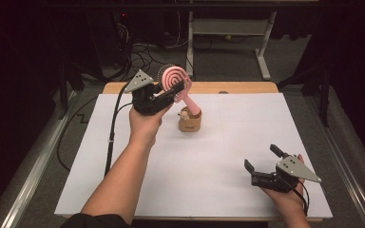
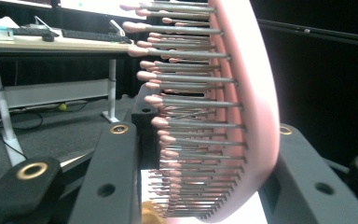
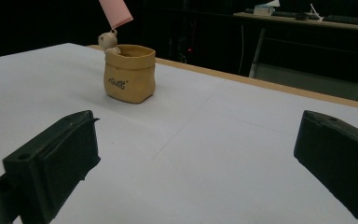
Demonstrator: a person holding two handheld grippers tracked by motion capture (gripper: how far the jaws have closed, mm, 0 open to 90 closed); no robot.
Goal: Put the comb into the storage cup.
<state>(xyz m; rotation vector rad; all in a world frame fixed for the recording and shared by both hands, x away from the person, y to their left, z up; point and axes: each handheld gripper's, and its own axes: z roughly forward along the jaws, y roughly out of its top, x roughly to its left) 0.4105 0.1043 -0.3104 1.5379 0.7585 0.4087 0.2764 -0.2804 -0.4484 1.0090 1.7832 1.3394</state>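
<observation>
Item 1. Pink hairbrush [image 1: 175, 81]: round head with concentric ridges on its back, metal bristles tipped pink. Held aloft, tilted, head up and away from the pot, handle slanting down so that its end sits at or just over the pot's mouth; whether the end touches the rim cannot be told. The right gripper view shows the handle's end [image 3: 115, 12] just above the pot's figurine. Judged reason for the pose: the handle is lined up with the opening, for standing the brush in the pot or drawing it out.

Item 2. Tan sack-shaped pot [image 1: 190, 121]: upright on the white desk [image 1: 228, 156], with a small pale figurine [image 3: 107, 40] at its rim and lettering on its side. Landmark for all entries.

Item 3. Left tool [image 1: 167, 93]: raised above and just left of the pot. Its two black jaws are clamped across the brush head, one against the bristle side, the other against the smooth pink back, as the left gripper view shows [image 2: 242, 116]. A grip on the head leaves the handle free to point into the pot.

Item 4. Right tool [image 1: 262, 159]: resting low at the desk's near edge, well apart from the pot, to its right. Jaws spread wide, nothing between them; it points towards the pot, apparently idle.
</observation>
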